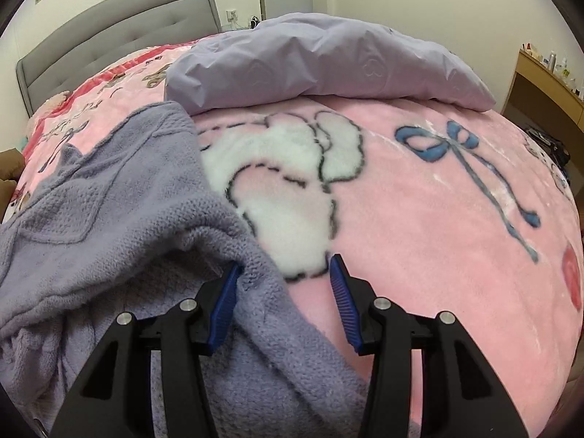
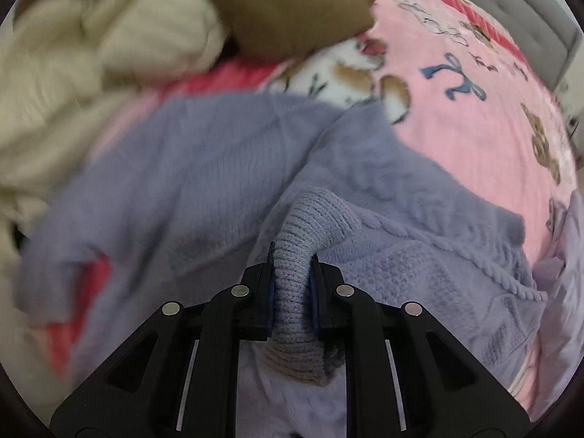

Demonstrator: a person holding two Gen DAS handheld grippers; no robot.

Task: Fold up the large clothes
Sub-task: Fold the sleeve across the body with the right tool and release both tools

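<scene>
- lavender knit sweater (image 1: pixel 109 197) spread rumpled across the pink printed blanket (image 1: pixel 438 237), seen from the left wrist.
- left gripper (image 1: pixel 286 270) held low over the sweater's near edge, blue pads (image 1: pixel 343 303) wide apart, gripping nothing.
- one pad tucked against a raised fold of the sweater, the other over bare blanket just beside the sweater's edge.
- white stitched animal shape printed on the blanket right beside the sweater, blue bow print (image 1: pixel 449 142) farther off from the sweater on the same side.
- pale purple pillow (image 1: pixel 321 62) lying across the blanket beyond the sweater, one corner touching or just overlapping the sweater's far edge.
- grey padded headboard (image 1: pixel 120 40) standing behind the pillow, on the far side from the sweater.
- wooden shelf (image 1: pixel 544 84) with small bottles well apart from the sweater, past the blanket's edge.
- from the right wrist, right gripper (image 2: pixel 292 252) clamped tight on the sweater's ribbed cuff (image 2: pixel 303 241), the knit bunched between the two jaws and bulging out above and below them.
- rest of the sweater (image 2: pixel 204 182) lying loose on the blanket (image 2: pixel 474 138) past the cuff, cable pattern showing on one side, much of it blurred.
- cream knit garment (image 2: pixel 84 58) heaped beside the sweater, touching its far edge.
- brown garment (image 2: pixel 292 3) piled next to the cream one, beyond the sweater and apart from it.
</scene>
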